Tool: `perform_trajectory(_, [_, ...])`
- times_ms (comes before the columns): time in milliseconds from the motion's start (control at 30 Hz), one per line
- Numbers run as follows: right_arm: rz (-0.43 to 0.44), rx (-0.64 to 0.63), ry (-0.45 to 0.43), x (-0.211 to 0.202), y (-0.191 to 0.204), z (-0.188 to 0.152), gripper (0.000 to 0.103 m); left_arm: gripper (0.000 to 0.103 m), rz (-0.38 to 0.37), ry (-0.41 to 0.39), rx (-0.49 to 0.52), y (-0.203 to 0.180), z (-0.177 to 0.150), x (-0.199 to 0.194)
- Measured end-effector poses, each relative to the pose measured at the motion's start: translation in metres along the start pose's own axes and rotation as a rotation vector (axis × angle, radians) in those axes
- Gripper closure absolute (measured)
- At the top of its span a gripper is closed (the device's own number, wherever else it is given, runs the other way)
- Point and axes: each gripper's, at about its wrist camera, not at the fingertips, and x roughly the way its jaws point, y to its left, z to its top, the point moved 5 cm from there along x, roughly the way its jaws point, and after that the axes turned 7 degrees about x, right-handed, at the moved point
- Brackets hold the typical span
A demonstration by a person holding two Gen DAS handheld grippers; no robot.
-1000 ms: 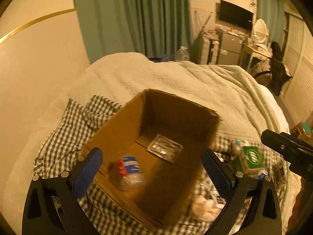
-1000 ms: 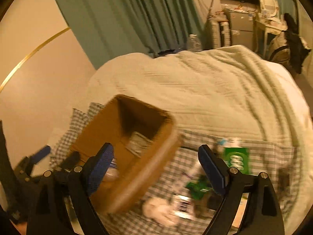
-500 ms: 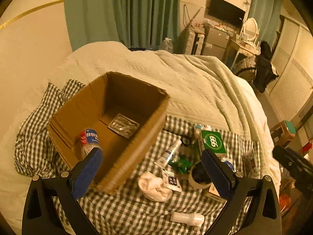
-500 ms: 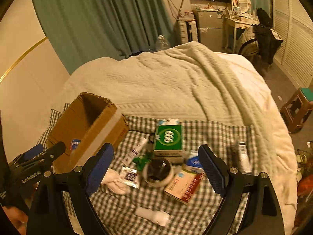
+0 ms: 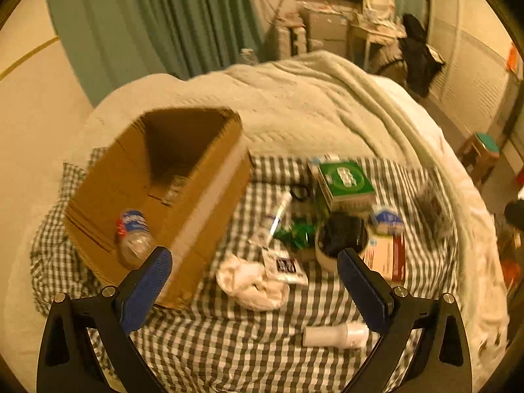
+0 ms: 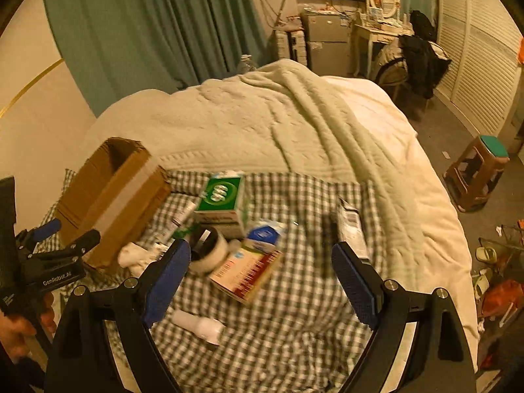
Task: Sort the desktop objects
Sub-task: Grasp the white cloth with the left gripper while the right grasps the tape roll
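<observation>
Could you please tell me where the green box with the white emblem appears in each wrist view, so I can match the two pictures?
Left wrist view: the green box sits right of centre, on the checked cloth.
Right wrist view: it sits left of centre, just above the roll of tape.
Shared landmark: the cardboard box, left of the green box in both.

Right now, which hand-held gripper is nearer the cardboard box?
Left. The left hand-held gripper hangs beside the cardboard box, one finger by its near corner; the right hand-held gripper is over the red-and-white box, further away.
</observation>
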Motion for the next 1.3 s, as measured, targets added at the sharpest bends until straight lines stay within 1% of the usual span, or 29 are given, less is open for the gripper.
perform_trajectory(100, [-0.005,-0.004,0.013,0.007,-0.012,-0.013,0.015,0.0,-0.015,0.01,0.042,-0.01,-0.017,0.019])
perform_trajectory(200, [0.007,-0.039,0.019,0.02,-0.009,-0.027,0.015,0.0,-0.008,-0.016,0.069,-0.013,-0.036,0.037])
perform_trajectory(333, [0.068,-0.077,0.035,0.045,0.006,-0.046,0.015,0.0,-0.005,-0.069,0.104,-0.015,-0.058,0.054])
perform_trajectory(433, [0.11,-0.103,0.057,0.067,0.022,-0.058,0.015,0.0,-0.013,-0.079,0.123,-0.013,-0.077,0.069])
perform_trajectory(533, [0.125,-0.154,0.073,0.09,0.041,-0.065,0.015,0.0,-0.022,-0.064,0.099,-0.008,-0.088,0.087])
perform_trajectory(600, [0.131,-0.184,0.075,0.102,0.055,-0.064,0.015,0.0,-0.03,-0.06,0.083,-0.006,-0.091,0.097])
perform_trajectory(733, [0.143,-0.211,0.087,0.125,0.075,-0.058,0.015,0.0,-0.035,-0.083,0.069,0.0,-0.091,0.111])
perform_trajectory(900, [0.141,-0.235,0.098,0.153,0.09,-0.047,0.015,0.0,-0.057,-0.063,0.01,0.007,-0.09,0.131])
perform_trajectory(967, [0.138,-0.246,0.104,0.164,0.094,-0.044,0.015,0.0,-0.086,-0.055,0.011,0.004,-0.091,0.136])
perform_trajectory(1033, [0.147,-0.241,0.091,0.173,0.098,-0.041,0.015,0.0,-0.082,-0.057,0.026,0.002,-0.091,0.138])
perform_trajectory(1100, [0.157,-0.248,0.092,0.179,0.103,-0.039,0.015,0.0,-0.103,-0.065,0.028,0.0,-0.09,0.138])
perform_trajectory(1133, [0.164,-0.254,0.091,0.182,0.106,-0.038,0.015,0.004,-0.114,-0.064,0.028,0.001,-0.089,0.138])
perform_trajectory(1167, [0.169,-0.26,0.093,0.185,0.109,-0.038,0.016,0.004,-0.115,-0.064,0.021,0.002,-0.088,0.139])
perform_trajectory(1200, [0.174,-0.265,0.092,0.187,0.111,-0.038,0.019,0.007,-0.131,-0.059,0.003,0.004,-0.087,0.139])
perform_trajectory(1233, [0.182,-0.272,0.096,0.19,0.114,-0.039,0.022,0.015,-0.148,-0.056,-0.006,0.005,-0.086,0.14])
perform_trajectory(1300, [0.185,-0.284,0.097,0.195,0.118,-0.041,0.033,0.024,-0.159,-0.052,-0.019,0.007,-0.084,0.141])
